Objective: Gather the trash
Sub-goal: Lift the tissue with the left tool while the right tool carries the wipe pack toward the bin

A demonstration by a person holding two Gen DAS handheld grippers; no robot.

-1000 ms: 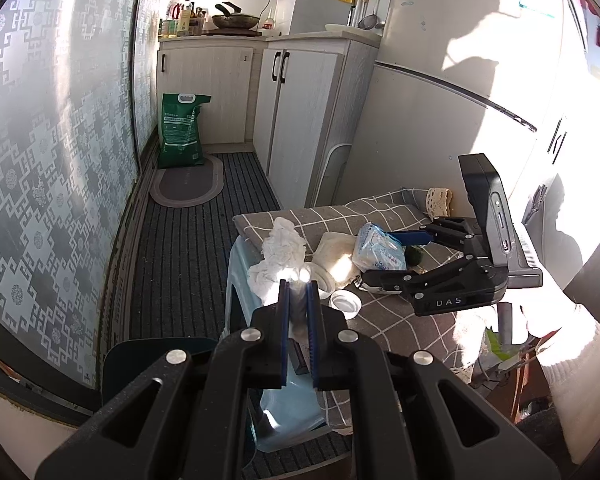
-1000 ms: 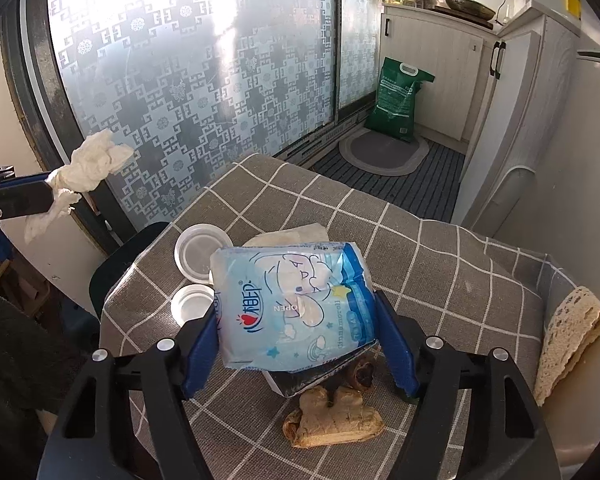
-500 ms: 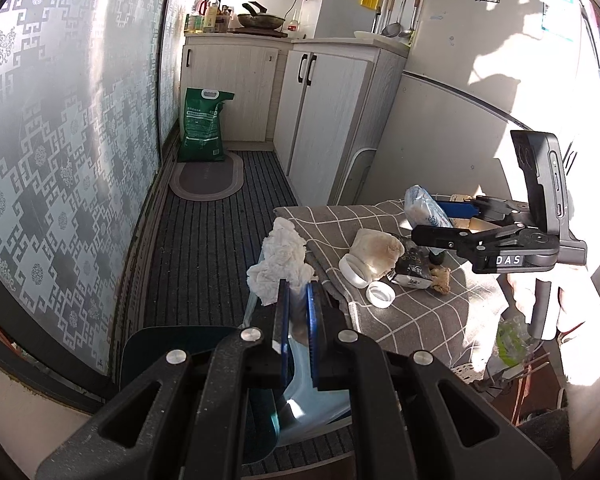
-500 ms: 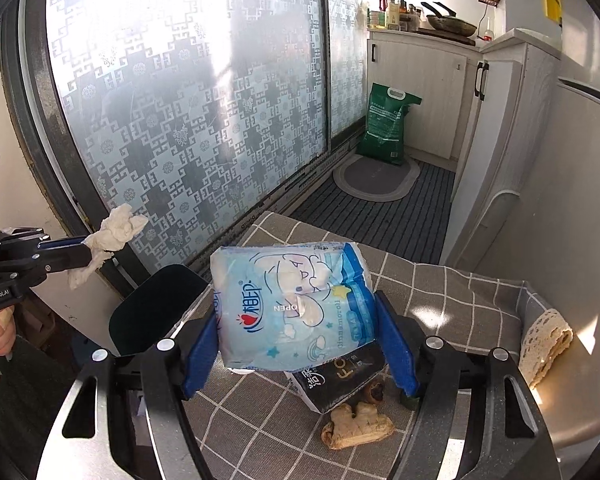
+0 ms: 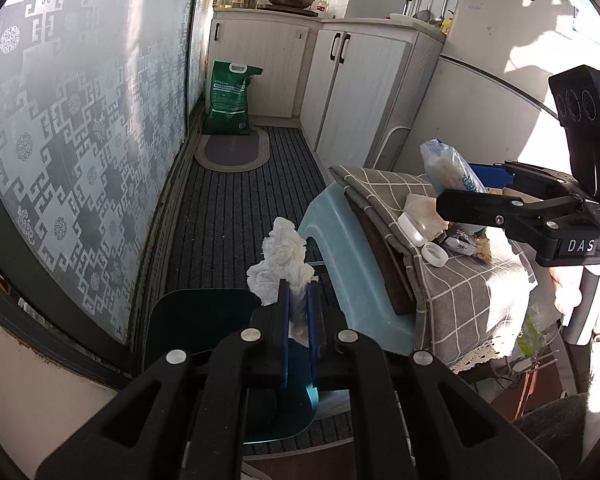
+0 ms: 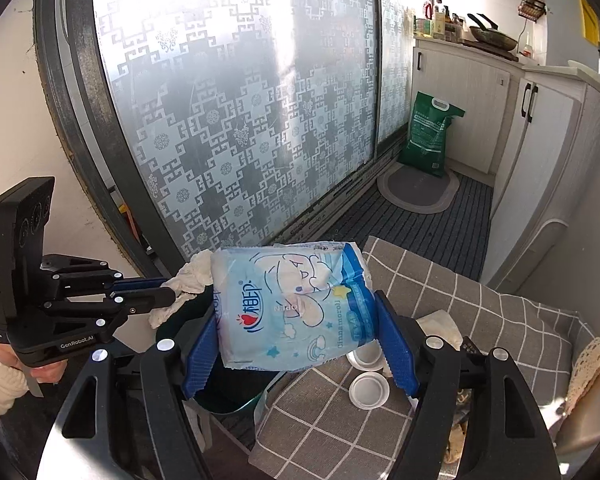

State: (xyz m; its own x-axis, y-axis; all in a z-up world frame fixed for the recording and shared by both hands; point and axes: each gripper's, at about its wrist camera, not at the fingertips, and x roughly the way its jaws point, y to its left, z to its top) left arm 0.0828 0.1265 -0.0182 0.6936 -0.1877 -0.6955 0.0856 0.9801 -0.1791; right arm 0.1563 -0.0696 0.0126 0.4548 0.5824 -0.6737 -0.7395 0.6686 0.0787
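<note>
My left gripper [image 5: 298, 292] is shut on a crumpled white tissue [image 5: 282, 256] and hangs over the dark teal bin [image 5: 196, 320] on the floor beside the table. From the right wrist view, that left gripper [image 6: 168, 292] and its tissue [image 6: 188, 280] sit at the left. My right gripper [image 6: 298, 308] is shut on a light blue tissue pack [image 6: 296, 312], held in the air over the table's left edge, close to the bin [image 6: 220, 392]. In the left wrist view, the right gripper [image 5: 460, 196] with the pack [image 5: 446, 168] is above the table.
The small table with a grey checked cloth [image 6: 480, 320] carries two white lids [image 6: 368, 392], a beige crumpled bag [image 6: 440, 324] and wrappers [image 5: 460, 244]. A light blue stool [image 5: 340, 248] stands against it. A green sack [image 5: 228, 100], cabinets and a patterned glass door line the narrow floor.
My left gripper has carried the tissue away from the table and down over the bin. My right gripper has lifted the blue pack off the table and brought it toward the bin side.
</note>
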